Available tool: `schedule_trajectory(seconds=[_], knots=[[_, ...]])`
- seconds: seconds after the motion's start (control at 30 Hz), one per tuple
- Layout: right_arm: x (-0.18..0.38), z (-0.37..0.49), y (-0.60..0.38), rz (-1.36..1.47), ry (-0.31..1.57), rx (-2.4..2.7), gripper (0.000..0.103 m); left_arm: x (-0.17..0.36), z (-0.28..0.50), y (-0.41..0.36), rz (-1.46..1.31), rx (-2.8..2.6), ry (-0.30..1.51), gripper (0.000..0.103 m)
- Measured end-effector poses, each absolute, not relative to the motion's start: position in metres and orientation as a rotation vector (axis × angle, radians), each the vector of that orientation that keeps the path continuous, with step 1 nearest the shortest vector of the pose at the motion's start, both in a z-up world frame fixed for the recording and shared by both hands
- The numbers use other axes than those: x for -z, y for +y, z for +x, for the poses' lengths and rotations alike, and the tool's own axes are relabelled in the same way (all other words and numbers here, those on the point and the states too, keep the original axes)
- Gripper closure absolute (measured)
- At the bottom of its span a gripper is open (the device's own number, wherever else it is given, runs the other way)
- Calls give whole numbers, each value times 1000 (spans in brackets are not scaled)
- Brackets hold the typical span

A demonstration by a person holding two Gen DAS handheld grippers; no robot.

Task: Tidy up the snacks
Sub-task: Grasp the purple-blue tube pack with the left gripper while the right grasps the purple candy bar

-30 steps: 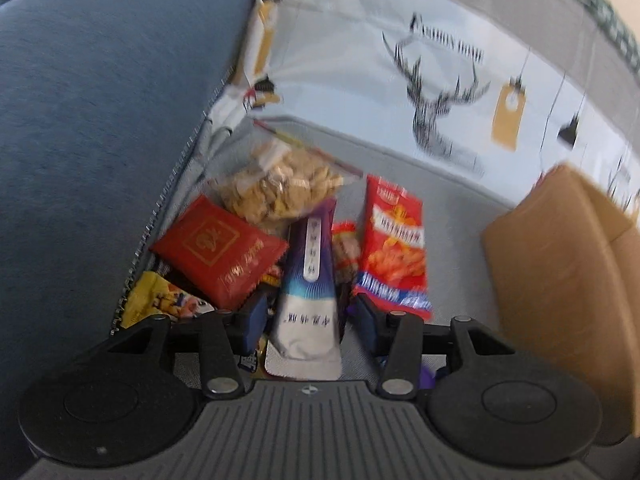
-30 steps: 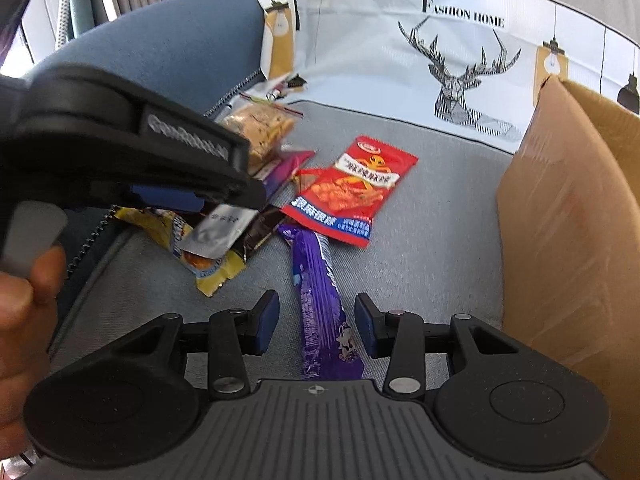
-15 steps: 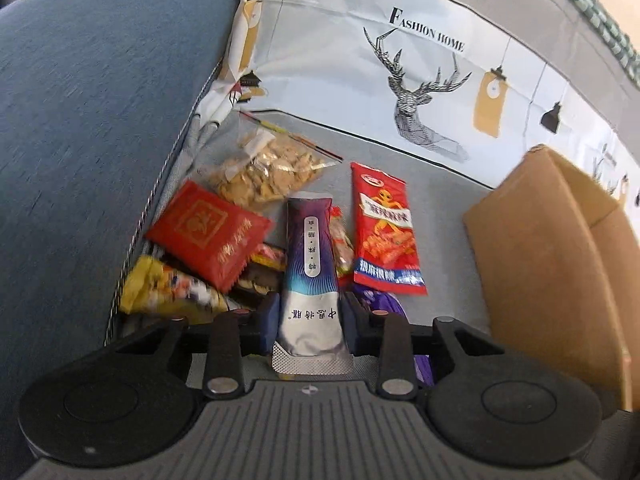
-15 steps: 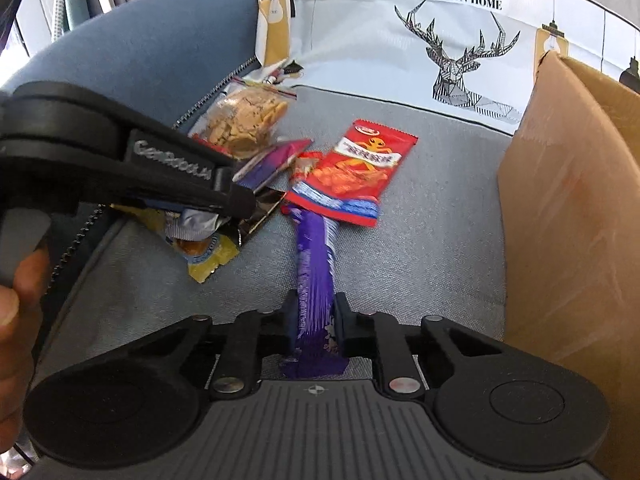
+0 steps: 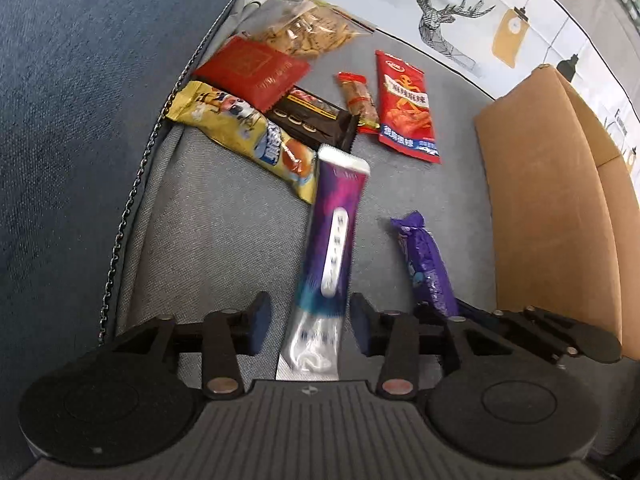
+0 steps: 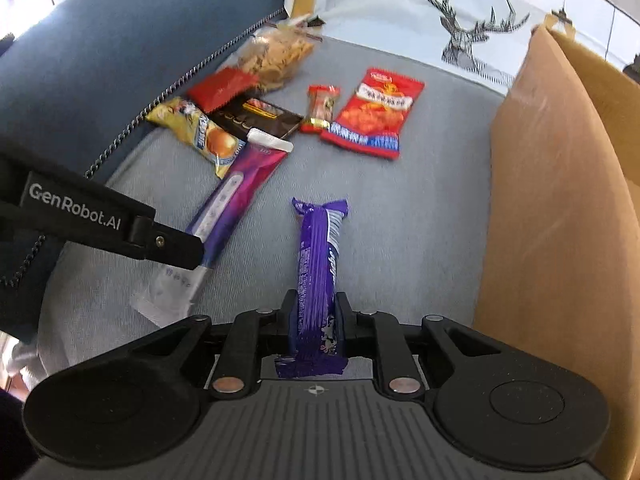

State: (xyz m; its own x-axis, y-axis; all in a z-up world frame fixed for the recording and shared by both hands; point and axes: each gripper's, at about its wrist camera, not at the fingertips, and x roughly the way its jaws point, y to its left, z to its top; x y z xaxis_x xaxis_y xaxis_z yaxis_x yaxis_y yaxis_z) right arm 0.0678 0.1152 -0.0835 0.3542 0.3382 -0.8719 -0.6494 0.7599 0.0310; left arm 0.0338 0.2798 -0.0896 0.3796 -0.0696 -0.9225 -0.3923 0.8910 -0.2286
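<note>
Left wrist view
- Left gripper (image 5: pixel 307 326): jaws roughly half open, just been opening; long purple-and-silver sachet (image 5: pixel 326 264) between them, pads clear of it on both sides.
- Sachet: lies on grey sofa seat (image 5: pixel 216 240), far end touching yellow snack pack (image 5: pixel 244 136).
- Pile beyond: red packet (image 5: pixel 254 70), dark biscuit pack (image 5: pixel 316 118), small red candy (image 5: pixel 358 98), red chips pack (image 5: pixel 406 106), clear bag of crackers (image 5: pixel 308 32).
- Cardboard box (image 5: pixel 552 208): at right edge, near purple bar.

Right wrist view
- Right gripper (image 6: pixel 316 320): jaws closed tight on near end of purple bar (image 6: pixel 318 264).
- Bar: far end pointing out over seat; lifted or resting, cannot tell.
- Box: wall rises just right of bar; opening not visible.

Step in hand (judged)
- Sorting: bar secured for transfer, sachet apparently loose.

Next move calls for
- Carrying bar right, over box wall, then release.
- Left jaws: fresh closure on sachet.
</note>
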Motion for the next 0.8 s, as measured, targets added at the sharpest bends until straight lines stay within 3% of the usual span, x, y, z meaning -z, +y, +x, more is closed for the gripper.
schedule_trajectory(seconds=[0.13, 0.53, 0.6, 0.73, 0.8], knots=[[79, 72, 112, -297, 1016, -672, 78, 86, 39, 277, -445, -209, 1141, 37], [90, 77, 116, -326, 1030, -664, 76, 101, 71, 243, -191, -192, 1207, 39], [91, 76, 118, -337, 1024, -665, 76, 101, 72, 239, -148, -191, 1205, 45], [92, 75, 120, -359, 1010, -671, 76, 100, 70, 237, -105, -190, 1192, 71], [91, 74, 120, -359, 1006, -679, 83, 99, 70, 239, -117, -195, 1187, 75]])
